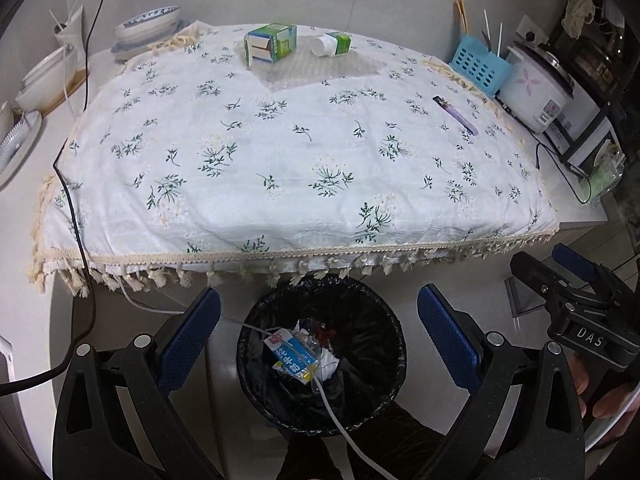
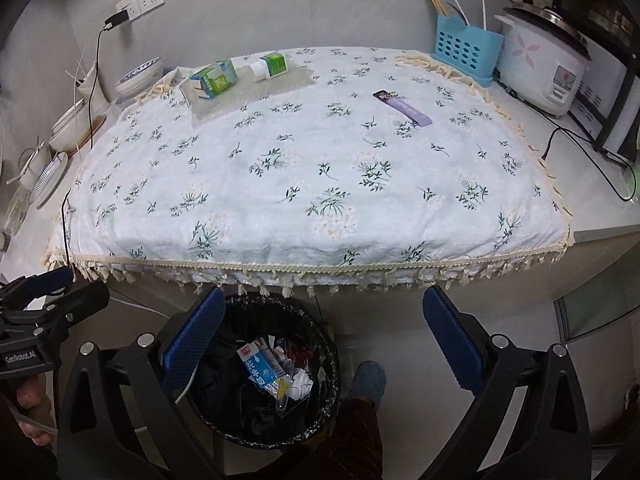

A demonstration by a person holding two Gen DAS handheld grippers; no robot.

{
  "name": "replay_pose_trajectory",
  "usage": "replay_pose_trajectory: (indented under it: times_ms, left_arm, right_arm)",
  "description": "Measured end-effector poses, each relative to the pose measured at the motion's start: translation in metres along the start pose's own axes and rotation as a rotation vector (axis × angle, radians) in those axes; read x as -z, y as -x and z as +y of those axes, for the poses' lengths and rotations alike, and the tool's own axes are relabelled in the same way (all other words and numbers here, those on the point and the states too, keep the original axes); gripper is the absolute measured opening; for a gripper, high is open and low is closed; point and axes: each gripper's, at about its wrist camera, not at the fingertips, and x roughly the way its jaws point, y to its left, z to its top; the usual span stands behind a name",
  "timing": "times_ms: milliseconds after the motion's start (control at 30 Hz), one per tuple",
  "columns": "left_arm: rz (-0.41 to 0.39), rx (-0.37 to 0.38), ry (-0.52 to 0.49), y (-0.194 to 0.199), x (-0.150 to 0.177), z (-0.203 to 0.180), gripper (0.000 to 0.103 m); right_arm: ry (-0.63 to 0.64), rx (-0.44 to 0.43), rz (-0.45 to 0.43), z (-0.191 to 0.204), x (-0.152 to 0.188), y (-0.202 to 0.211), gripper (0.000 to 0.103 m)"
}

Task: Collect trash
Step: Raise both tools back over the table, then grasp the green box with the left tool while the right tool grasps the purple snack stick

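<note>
Your left claw (image 1: 319,328) and right claw (image 2: 324,326) gape empty — floral-clothed surface (image 1: 280,152) ahead, bin (image 1: 320,360) near, wall behind.

A cloth-covered table (image 1: 280,152) fills the middle of both frames. At its far edge, left of centre, a carton (image 1: 270,43) is laid on a plastic sheet (image 1: 320,70), with a small bottle (image 1: 335,44) just to its right. A wrapper (image 1: 456,114) is seen right of centre on the cloth. Bowls (image 1: 148,24) are stacked at upper left; a cutlery basket (image 1: 478,64) and a rice cooker (image 1: 538,84) stand at upper right. Below the near edge, a bin (image 1: 320,352) is placed on the floor, with a milk pack (image 1: 290,356) inside.
</note>
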Motion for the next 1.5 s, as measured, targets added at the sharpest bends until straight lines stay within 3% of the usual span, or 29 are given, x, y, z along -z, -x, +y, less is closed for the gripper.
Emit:
replay_pose_trajectory:
  times_ms: [1000,1500]
  left_arm:
    - [-0.018,-0.049,0.052,-0.045,-0.111,-0.026,0.097]
    - [-0.025,-0.111,0.129,-0.103,-0.209,0.005,0.096]
  right_arm:
    - [0.011,-0.025,-0.053,-0.064,-0.112,-0.037,0.095]
    - [0.010,-0.033,0.001,-0.101,-0.164,-0.099,0.095]
